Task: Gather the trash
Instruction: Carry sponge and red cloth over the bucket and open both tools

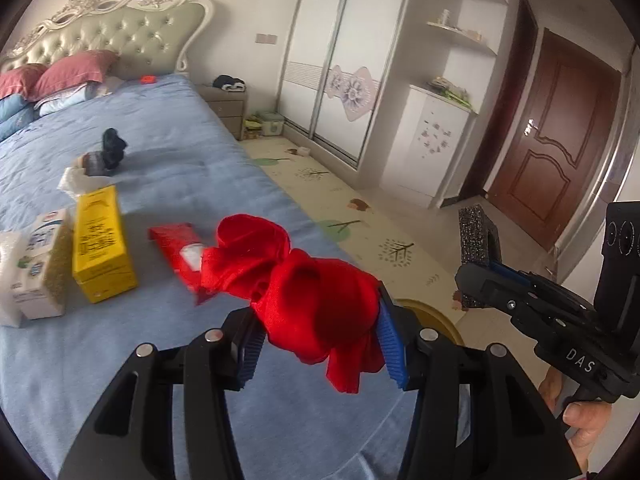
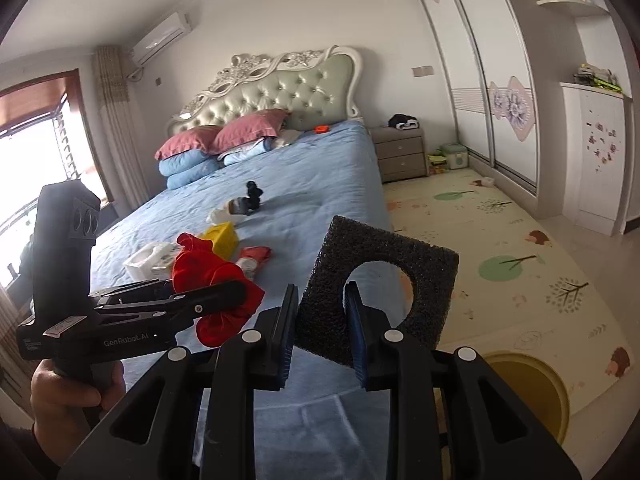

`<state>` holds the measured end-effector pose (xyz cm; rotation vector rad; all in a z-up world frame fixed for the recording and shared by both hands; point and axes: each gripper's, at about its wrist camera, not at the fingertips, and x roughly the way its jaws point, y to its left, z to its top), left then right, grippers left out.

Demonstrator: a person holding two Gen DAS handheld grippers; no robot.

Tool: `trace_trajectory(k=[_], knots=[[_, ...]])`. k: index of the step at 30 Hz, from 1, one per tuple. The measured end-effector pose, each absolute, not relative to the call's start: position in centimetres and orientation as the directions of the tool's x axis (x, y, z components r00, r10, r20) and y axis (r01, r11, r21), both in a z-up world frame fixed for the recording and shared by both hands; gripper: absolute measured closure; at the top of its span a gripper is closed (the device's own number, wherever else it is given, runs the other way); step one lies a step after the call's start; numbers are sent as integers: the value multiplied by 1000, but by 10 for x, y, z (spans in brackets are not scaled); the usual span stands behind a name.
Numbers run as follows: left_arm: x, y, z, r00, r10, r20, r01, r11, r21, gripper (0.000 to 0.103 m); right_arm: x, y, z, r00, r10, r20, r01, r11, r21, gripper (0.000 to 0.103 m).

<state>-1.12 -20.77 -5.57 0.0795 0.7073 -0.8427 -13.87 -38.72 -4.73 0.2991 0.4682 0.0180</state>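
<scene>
Your left gripper [image 1: 320,344] is clamped on a bunched red cloth [image 1: 304,292], held above the blue bed [image 1: 168,152]. Your right gripper [image 2: 320,332] pinches a black foam square with a round hole [image 2: 380,280]. Only the right view shows the yellow bin [image 2: 532,396] plainly, on the floor mat beside the bed.
</scene>
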Motion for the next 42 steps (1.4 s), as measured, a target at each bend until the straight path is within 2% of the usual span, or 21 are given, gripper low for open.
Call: trace_trajectory(k=[14,28,29,30,31,32,33,34,42], knots=[[-47,-363,-96,215,-687,-694,854,477,-208,52,-209,-495,-102,818,-122,-562,315,913,260,79],[-49,-442,-133,93,-630,-771,878,416,-234,51,-194,-539,-159,703,-119,-701,398,882,251,78],[-48,-446,-134,83,-624,-777,876,418,-242,48,-191,-541,-162,695,-115,-710,399,883,248,75],[-47,-448,-136,68,-617,-784,873,417,-253,37,-188,-542,-166,682,-111,-722,400,884,242,71],[-46,-451,-138,57,-609,-791,870,418,-260,29,-185,-542,-169,671,-111,-733,403,885,234,60],[-43,-453,-138,58,-599,-798,867,427,-258,11,-183,-542,-172,661,-112,-742,405,885,228,46],[-41,-453,-138,66,-591,-804,864,437,-250,5,-180,-542,-175,649,-112,-752,410,885,221,38],[-41,-454,-139,65,-585,-808,864,439,-248,5,-179,-542,-178,638,-116,-761,417,883,215,31],[-44,-455,-147,57,-567,-822,871,431,-237,5,-188,-543,-185,645,-107,-756,436,865,250,31]])
